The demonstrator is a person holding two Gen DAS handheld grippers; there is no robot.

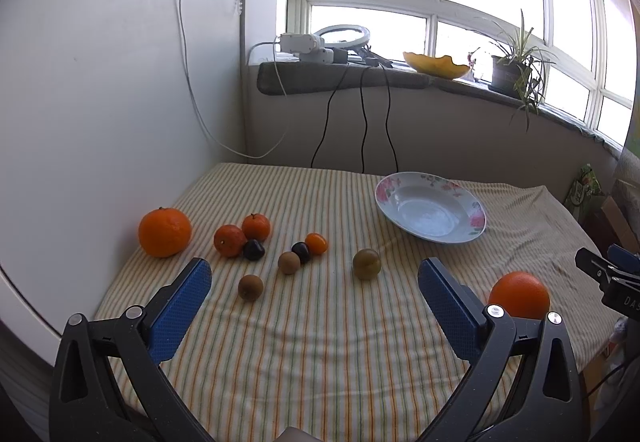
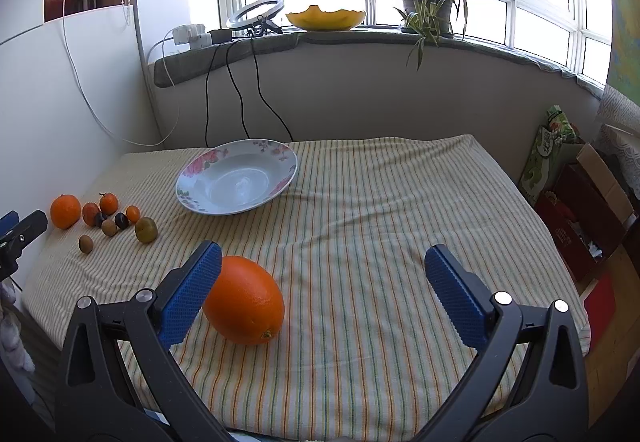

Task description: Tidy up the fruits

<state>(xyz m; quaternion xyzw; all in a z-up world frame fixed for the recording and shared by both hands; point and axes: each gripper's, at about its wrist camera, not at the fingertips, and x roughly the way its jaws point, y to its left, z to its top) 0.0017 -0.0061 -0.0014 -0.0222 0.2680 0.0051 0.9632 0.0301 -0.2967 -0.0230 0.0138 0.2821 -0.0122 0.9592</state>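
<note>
A floral plate point(image 1: 430, 210) point(image 2: 237, 176) lies empty on the striped cloth. Left of it sit a big mandarin point(image 1: 164, 232) point(image 2: 65, 211), two small mandarins point(image 1: 256, 227) point(image 1: 229, 240), two dark plums point(image 1: 254, 250) point(image 1: 301, 252), a kumquat point(image 1: 316, 243), two brown fruits point(image 1: 289, 262) point(image 1: 250, 287) and a green plum point(image 1: 366, 264) point(image 2: 146, 229). A large orange point(image 2: 245, 300) point(image 1: 519, 294) lies nearer the front. My left gripper point(image 1: 315, 284) is open, above the cloth in front of the small fruits. Open too, my right gripper point(image 2: 323, 270) has its left finger beside the orange.
A white panel point(image 1: 100, 101) walls the table's left side. Cables point(image 1: 362, 121) hang from the windowsill behind, which carries a ring light, a yellow bowl point(image 2: 326, 17) and a potted plant point(image 2: 430, 7). Boxes point(image 2: 580, 213) stand on the floor past the right edge.
</note>
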